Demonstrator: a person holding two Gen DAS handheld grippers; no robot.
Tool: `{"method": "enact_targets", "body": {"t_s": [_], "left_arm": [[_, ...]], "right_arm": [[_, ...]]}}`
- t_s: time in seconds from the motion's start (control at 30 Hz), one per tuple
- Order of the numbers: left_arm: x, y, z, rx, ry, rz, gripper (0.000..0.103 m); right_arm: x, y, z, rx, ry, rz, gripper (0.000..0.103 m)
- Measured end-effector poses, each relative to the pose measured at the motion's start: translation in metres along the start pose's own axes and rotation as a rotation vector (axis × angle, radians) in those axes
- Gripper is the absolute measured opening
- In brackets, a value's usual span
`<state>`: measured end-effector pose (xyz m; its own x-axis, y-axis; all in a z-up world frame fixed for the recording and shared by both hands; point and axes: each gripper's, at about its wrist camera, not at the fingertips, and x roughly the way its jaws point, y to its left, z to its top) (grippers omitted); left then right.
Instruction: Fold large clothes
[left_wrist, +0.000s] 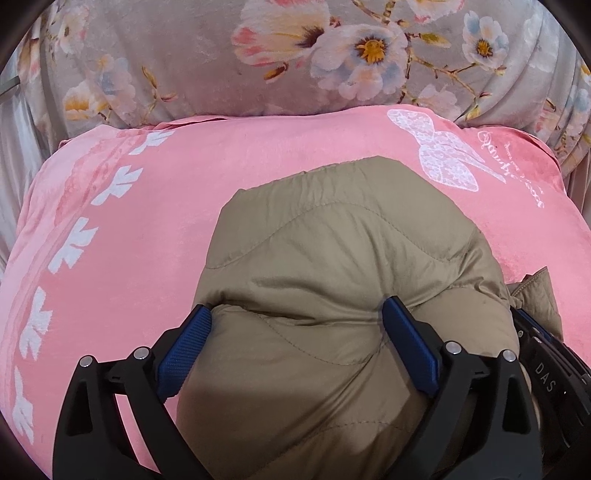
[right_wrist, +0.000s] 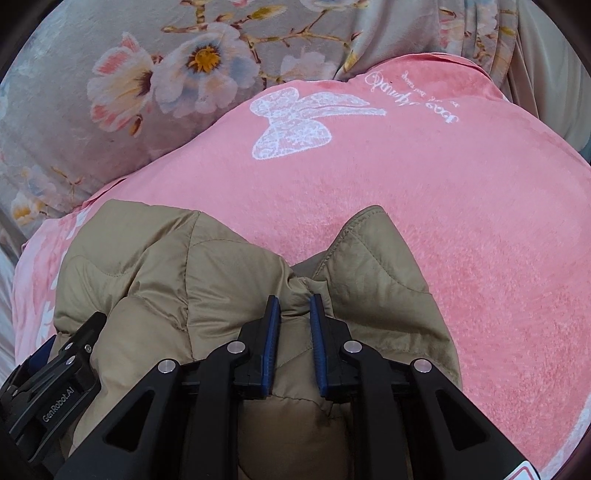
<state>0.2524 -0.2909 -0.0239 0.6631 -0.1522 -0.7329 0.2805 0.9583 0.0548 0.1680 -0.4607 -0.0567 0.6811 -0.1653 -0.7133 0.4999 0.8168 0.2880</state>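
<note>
We see a khaki quilted puffer jacket (left_wrist: 332, 280) bunched into a rounded, puffy mound on a pink velvety blanket (left_wrist: 122, 258) printed with a white lace butterfly (left_wrist: 439, 151) and white leaf shapes. Wavy stitch lines cross the jacket's matte, creased fabric. Behind the blanket lies a grey floral bedcover (left_wrist: 258, 62). Our left gripper (left_wrist: 295, 339) has its blue-padded jaws spread wide around a fold of the jacket, the pads touching it at each side. Our right gripper (right_wrist: 293, 302) has its jaws nearly together, pinching a gathered tuck of jacket fabric beside a raised corner flap (right_wrist: 369, 236).
</note>
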Motion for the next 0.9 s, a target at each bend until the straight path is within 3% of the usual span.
{"method": "enact_targets", "body": {"t_s": [0.33, 0.43, 0.5, 0.57, 0.7, 0.8, 0.9], "left_arm": [[0.005, -0.010, -0.002, 0.006, -0.030, 0.037, 0.092], [0.003, -0.006, -0.003, -0.009, -0.027, 0.006, 0.092], [-0.004, 0.003, -0.004, -0.011, -0.008, -0.050, 0.092], [-0.026, 0.016, -0.011, 0.001, 0.019, -0.090, 0.092], [-0.084, 0.029, -0.042, 0.088, 0.020, -0.115, 0.092], [-0.096, 0.023, -0.066, 0.167, 0.075, -0.117, 0.092], [-0.091, 0.025, -0.082, 0.148, 0.107, -0.104, 0.094]], "right_arm": [[0.005, -0.005, 0.000, 0.022, -0.008, 0.023, 0.013], [0.003, -0.012, 0.001, 0.053, -0.006, 0.074, 0.013], [-0.010, -0.017, 0.001, 0.066, -0.003, 0.068, 0.014], [-0.050, -0.018, -0.004, 0.057, -0.033, 0.051, 0.024], [-0.110, -0.018, -0.029, -0.011, -0.021, 0.083, 0.024], [-0.121, -0.011, -0.054, -0.089, 0.054, 0.089, 0.024], [-0.111, -0.007, -0.078, -0.122, 0.113, 0.042, 0.024]]}}
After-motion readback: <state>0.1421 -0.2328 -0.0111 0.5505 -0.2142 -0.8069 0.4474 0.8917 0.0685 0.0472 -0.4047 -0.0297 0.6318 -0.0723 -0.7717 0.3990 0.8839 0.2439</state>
